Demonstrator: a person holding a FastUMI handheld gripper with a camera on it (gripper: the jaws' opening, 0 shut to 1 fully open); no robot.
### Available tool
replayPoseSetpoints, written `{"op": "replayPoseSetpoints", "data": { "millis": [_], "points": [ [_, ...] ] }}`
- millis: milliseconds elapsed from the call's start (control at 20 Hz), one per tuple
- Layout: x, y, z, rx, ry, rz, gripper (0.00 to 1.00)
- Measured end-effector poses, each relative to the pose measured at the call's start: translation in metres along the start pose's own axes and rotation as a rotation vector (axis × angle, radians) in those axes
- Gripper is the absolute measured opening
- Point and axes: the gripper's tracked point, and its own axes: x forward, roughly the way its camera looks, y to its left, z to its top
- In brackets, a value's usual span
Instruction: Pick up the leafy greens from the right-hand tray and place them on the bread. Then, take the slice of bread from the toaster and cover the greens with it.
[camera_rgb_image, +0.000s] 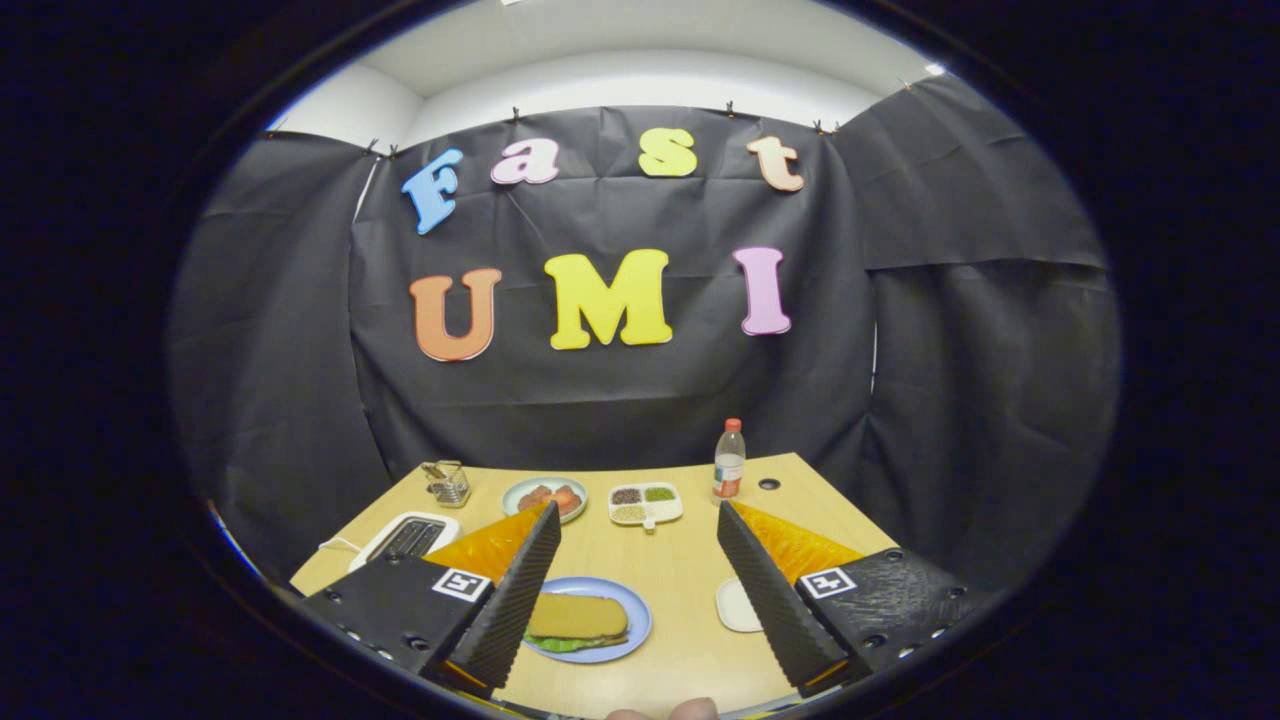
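My gripper (637, 508) is open above the wooden table (680, 560), with nothing between its two black ribbed fingers (515, 600). Below the gap, close to the left finger, a blue plate (640, 615) carries a brown bread slice (577, 617). Leafy greens (560, 644) peek out from under the slice's near edge. The white toaster (410, 538) stands at the left of the table, just beyond the left finger, and its slots look dark. A small white tray (735, 605) lies to the right of the plate, half hidden by the right finger.
At the back of the table stand a glass jar (448, 483), a plate of red food (545, 497), a white compartment dish (646, 503) and a plastic bottle (729, 462). A person's fingertip (690, 710) shows at the near edge.
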Motion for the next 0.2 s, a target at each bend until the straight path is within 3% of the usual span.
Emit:
{"op": "replayPoseSetpoints", "data": {
  "millis": [200],
  "points": [
    [-0.0018, 0.0036, -0.0015, -0.002, 0.004, 0.001, 0.96]
  ]
}}
